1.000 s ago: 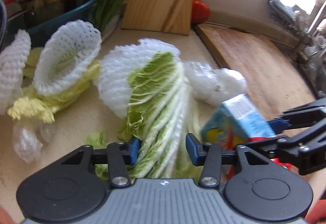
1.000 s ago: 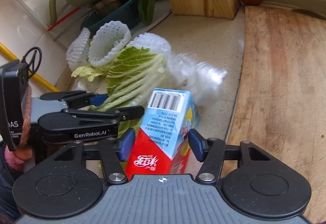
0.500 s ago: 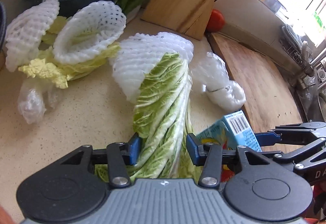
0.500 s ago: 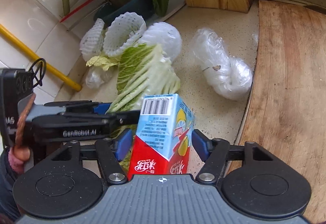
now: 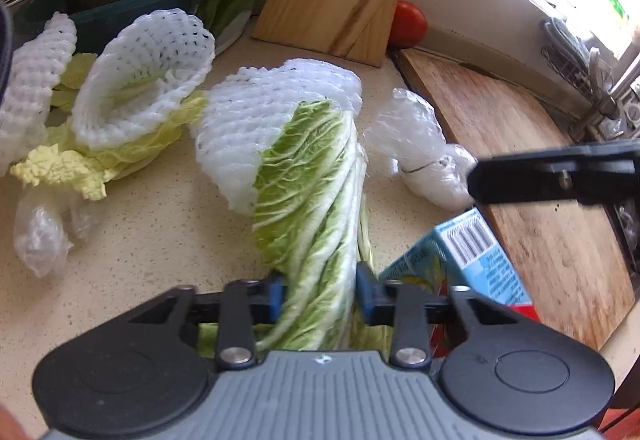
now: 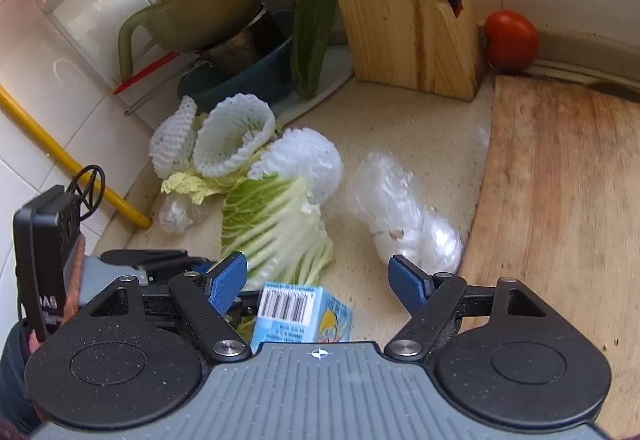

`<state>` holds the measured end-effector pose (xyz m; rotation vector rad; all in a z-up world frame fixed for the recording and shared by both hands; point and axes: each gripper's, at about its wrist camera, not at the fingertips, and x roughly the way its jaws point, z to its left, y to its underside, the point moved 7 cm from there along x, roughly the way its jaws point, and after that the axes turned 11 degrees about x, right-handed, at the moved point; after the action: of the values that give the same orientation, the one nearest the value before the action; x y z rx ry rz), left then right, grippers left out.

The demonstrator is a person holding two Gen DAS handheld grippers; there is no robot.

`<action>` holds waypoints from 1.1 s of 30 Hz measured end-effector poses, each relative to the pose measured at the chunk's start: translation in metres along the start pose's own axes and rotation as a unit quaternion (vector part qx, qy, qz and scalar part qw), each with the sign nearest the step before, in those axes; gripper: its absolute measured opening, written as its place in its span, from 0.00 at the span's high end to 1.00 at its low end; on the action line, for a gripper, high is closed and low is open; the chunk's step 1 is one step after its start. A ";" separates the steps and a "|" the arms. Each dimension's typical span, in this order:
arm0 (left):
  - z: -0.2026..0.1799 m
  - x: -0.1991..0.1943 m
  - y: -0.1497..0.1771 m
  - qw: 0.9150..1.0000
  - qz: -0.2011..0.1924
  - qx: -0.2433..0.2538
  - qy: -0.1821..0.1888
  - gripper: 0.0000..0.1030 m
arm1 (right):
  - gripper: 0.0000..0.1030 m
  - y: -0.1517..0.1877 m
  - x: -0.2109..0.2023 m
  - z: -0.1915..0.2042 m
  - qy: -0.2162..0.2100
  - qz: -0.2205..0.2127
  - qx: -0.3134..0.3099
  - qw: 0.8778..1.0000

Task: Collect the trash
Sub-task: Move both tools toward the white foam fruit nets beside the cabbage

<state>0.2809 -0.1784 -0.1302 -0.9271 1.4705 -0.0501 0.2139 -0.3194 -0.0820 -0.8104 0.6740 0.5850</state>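
The left gripper [image 5: 318, 290] has just clenched on the cabbage [image 5: 316, 200] at lower centre, while the right gripper [image 6: 316, 280] (jaws just spread) stands released above the carton [image 6: 298, 314].

The left gripper [image 5: 318, 290] has just been closing on cabbage leaves; the right gripper [image 6: 316, 280] has been opening, its jaws empty.

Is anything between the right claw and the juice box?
No. The juice box stands right under the open right gripper, whose jaws have just been opening; only the cabbage lies beside it.
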 end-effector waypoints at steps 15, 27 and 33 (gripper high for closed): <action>-0.005 -0.028 0.023 0.988 -0.052 -0.099 0.109 0.87 | 0.15 0.005 0.070 0.044 -0.051 0.114 -0.036 0.991; 0.029 -0.067 0.018 0.989 -0.073 -0.107 0.065 0.77 | 0.16 -0.002 0.068 0.050 -0.048 0.121 -0.053 0.990; 0.063 -0.122 -0.013 0.984 -0.152 -0.090 -0.003 0.50 | 0.12 -0.039 0.038 0.064 -0.053 0.046 -0.089 0.994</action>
<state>0.3206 -0.0883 -0.0341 -1.2938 1.3331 -0.1399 0.2852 -0.2812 -0.0593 -0.9112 0.5701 0.7746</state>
